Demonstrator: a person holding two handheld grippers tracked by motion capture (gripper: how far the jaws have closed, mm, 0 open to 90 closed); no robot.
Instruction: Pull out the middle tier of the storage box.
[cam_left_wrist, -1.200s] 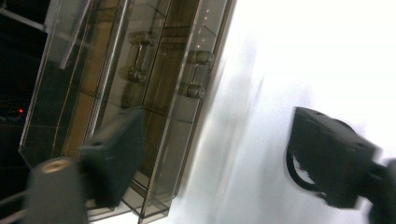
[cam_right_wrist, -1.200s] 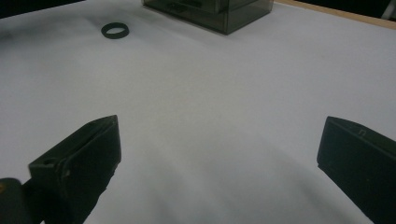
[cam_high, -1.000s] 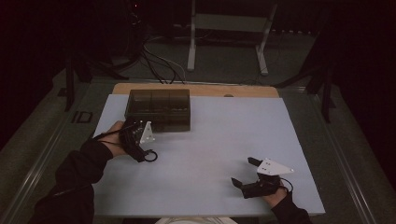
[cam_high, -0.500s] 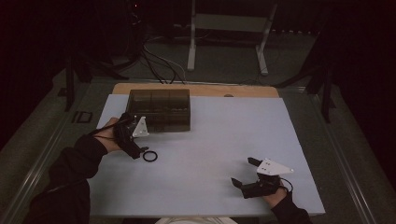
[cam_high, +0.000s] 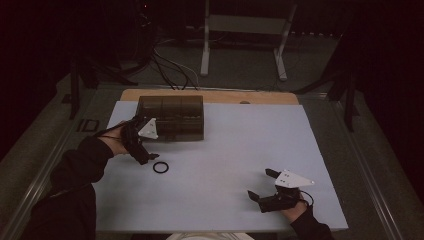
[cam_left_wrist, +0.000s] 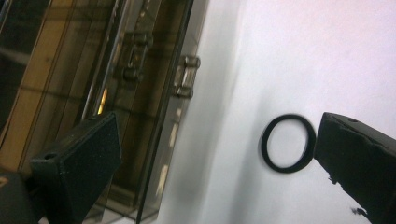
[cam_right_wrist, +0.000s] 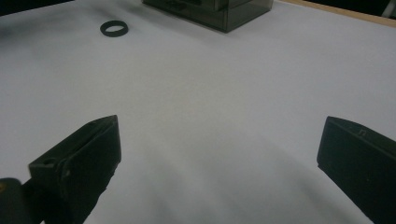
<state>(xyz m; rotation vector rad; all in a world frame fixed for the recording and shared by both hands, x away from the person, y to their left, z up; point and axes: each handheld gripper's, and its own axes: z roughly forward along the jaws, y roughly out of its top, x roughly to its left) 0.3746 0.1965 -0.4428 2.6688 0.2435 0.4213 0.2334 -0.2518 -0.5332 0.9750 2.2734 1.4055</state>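
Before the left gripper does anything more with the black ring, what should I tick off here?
1. Left gripper open: ok, jaws wide apart.
2. Black ring free of the jaws: ok, it lies flat on the white table.
3. Ring clear of the smoky plastic box: ok, bare table between.
4. Box lid closed: cannot tell; latches face the left gripper view.
5. Right gripper out of the way: ok, open, low at the near right.

No readable text anywhere here

Checked the smoky plastic box (cam_high: 171, 117), the black ring (cam_high: 160, 167), both claws and the pale surface (cam_high: 230, 150): no label, brand, number or sign I can make out
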